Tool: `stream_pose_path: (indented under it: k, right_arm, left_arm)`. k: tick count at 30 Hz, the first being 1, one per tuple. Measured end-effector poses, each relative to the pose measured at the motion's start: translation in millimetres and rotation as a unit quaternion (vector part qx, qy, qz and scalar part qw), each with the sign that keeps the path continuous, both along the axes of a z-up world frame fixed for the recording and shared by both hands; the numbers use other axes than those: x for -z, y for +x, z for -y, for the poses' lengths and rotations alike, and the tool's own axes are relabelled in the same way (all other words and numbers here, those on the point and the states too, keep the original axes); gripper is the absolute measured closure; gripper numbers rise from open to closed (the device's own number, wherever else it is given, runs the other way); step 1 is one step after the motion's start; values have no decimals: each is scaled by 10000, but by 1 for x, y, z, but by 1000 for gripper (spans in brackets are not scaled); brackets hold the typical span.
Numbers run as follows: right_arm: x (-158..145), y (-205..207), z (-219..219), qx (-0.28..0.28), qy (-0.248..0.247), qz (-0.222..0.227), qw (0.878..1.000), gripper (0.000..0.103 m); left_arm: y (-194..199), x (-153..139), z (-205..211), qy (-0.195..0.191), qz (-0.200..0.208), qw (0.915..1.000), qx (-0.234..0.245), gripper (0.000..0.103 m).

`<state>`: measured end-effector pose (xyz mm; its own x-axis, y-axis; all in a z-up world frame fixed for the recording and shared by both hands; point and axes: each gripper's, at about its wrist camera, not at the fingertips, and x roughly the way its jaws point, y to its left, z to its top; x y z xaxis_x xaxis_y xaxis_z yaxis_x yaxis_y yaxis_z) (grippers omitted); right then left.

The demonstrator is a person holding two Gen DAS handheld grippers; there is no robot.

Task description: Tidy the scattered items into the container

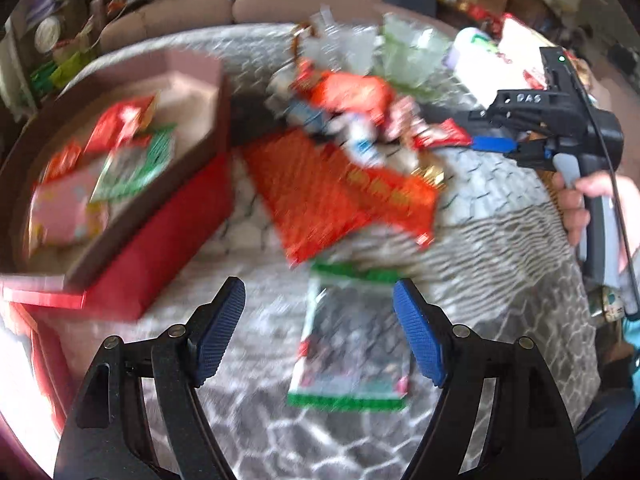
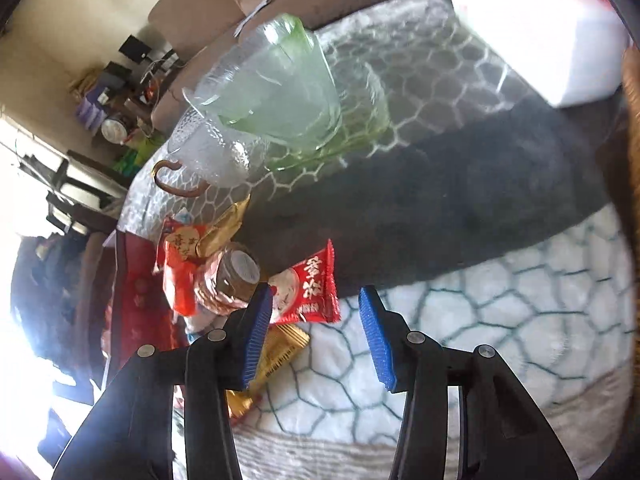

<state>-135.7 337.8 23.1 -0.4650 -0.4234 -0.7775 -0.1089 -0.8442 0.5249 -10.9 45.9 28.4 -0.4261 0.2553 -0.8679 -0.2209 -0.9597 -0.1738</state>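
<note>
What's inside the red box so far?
In the red box lie a red packet, a green-and-white packet, a small orange packet and a pink packet. Anything beneath them is hidden, and blur hides details.

1. Left claw hangs over the blanket; a flat packet lies right ahead between its fingers, a bit toward the right one.
2. Further ahead sits a bigger flat packet, and past that a pile of snacks.
3. Ahead-left is the box with a few packets already in it.
4. Off to the far right, the right claw and the hand holding it.
5. From the right claw: a wrapped snack and a small jar just ahead-left, cups well beyond them.
</note>
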Motion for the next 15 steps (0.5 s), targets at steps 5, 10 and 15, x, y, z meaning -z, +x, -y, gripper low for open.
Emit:
stream_pose_path:
  k: [5, 10, 15]
  right_arm:
    - [15, 2, -7, 233, -629, 74, 9977, 93]
    - [-2, 21, -8, 219, -636, -112, 9977, 96]
    - [-26, 41, 0, 98, -466, -329, 9983, 98]
  left_arm:
    - [4, 14, 16, 278, 323, 9990, -162, 22]
    - [10, 15, -6, 424, 437, 9981, 61, 28]
    - [17, 13, -33, 433, 503, 9972, 347, 93]
